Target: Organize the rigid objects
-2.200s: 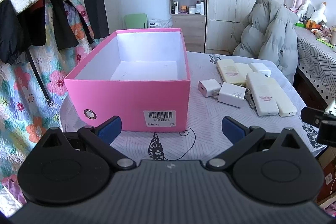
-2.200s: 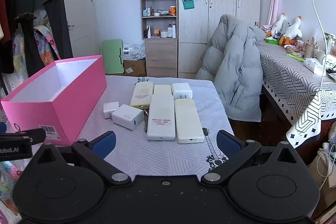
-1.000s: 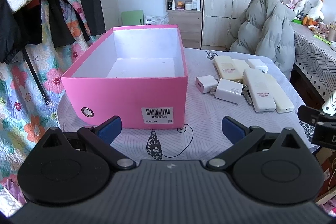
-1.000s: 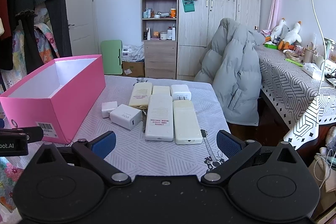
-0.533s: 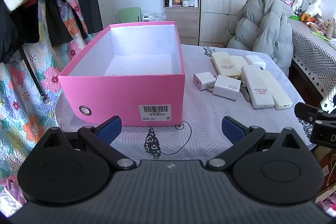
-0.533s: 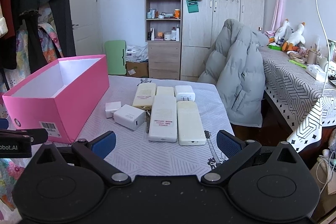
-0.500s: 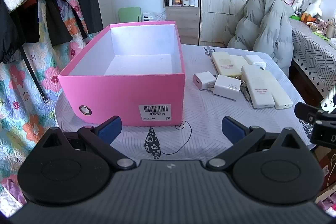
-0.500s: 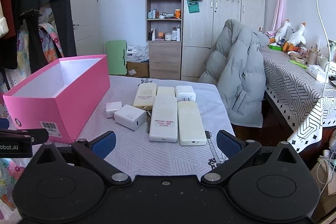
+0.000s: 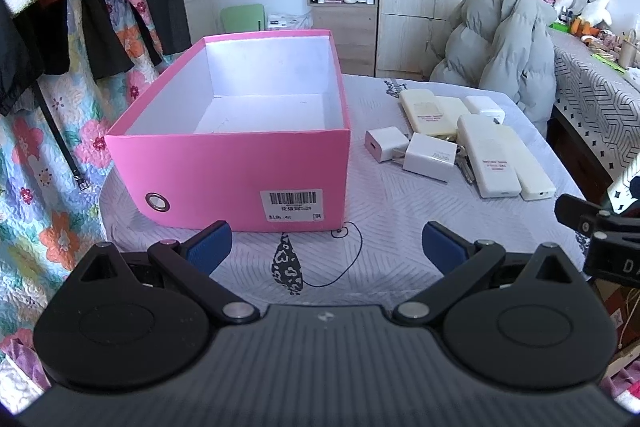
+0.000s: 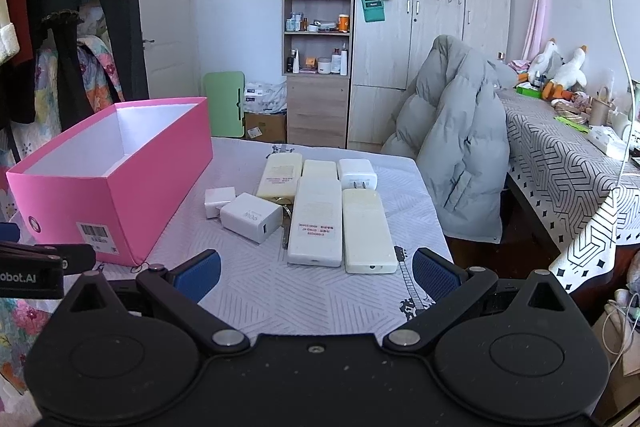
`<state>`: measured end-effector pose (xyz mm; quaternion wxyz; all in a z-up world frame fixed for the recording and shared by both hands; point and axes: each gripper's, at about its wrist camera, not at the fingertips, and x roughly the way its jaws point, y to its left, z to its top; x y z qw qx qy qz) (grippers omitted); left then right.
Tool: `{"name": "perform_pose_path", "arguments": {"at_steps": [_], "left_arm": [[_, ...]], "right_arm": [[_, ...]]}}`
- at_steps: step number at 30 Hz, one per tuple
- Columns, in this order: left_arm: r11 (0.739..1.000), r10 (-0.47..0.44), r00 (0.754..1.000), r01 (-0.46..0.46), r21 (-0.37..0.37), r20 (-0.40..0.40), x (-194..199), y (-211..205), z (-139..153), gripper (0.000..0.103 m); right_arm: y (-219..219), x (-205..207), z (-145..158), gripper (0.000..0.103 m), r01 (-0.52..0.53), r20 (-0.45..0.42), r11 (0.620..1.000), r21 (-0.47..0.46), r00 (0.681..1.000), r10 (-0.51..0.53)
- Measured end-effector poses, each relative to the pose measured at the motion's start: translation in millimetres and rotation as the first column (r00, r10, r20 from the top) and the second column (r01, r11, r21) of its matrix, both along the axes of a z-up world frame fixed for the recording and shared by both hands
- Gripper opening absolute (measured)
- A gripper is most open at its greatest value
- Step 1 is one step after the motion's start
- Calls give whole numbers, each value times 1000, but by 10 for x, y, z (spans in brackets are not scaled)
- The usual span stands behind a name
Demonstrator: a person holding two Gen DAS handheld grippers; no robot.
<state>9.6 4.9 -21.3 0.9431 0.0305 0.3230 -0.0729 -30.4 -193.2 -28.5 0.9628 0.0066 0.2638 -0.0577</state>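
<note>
Both the left hand-held gripper [image 9: 326, 243] and right hand-held gripper [image 10: 316, 273] hover spread wide, holding nothing. The pink box [image 9: 240, 171] sits on the counter [image 9: 400, 211]; white chargers [image 10: 250, 211] lie at its 3 o'clock.

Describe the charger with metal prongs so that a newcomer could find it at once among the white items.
Start at the pink box on the table, then look right to the cluster of white blocks. The charger sits at the far right corner of that cluster, just beyond the cream power bank. It alone shows two metal prongs, pointing toward the camera.
</note>
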Motion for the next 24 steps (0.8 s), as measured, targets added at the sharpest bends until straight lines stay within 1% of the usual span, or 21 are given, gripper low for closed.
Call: {"name": "perform_pose_path", "arguments": {"at_steps": [3,6,10,12,14,18,20,22,24], "left_arm": [[1000,-20,999,20,-12,-27,45,23,58,100],[999,-46,999,45,-13,-24,86,50,184,100],[997,-73,997,72,33,10,126,63,363,100],[995,-88,996,88,46,11,168,92,443,100],[993,-101,995,100,58,9,227,134,513,100],[989,-116,993,114,95,13,394,269,661,100],[987,-117,992,112,111,41,503,383,745,101],[986,-111,990,99,138,83,626,511,827,101],[984,-101,990,85,159,99,790,640,895,101]], "right_arm": [[2,14,25,103,16,8,1000,-5,1000,-16],[-22,59,72,103,8,2,1000,13,1000,-8],[-22,145,170,103,-1,-5,1000,-6,1000,0],[-17,185,221,103,0,-8,1000,-23,1000,0],[-30,206,282,103,-7,-2,1000,-17,1000,7],[-151,222,403,103,-63,47,996,69,997,60],[-251,262,432,103,-103,80,987,122,992,94],[-359,373,437,103,-120,70,979,162,992,110],[-453,523,423,103,-125,45,977,175,992,118]]}}
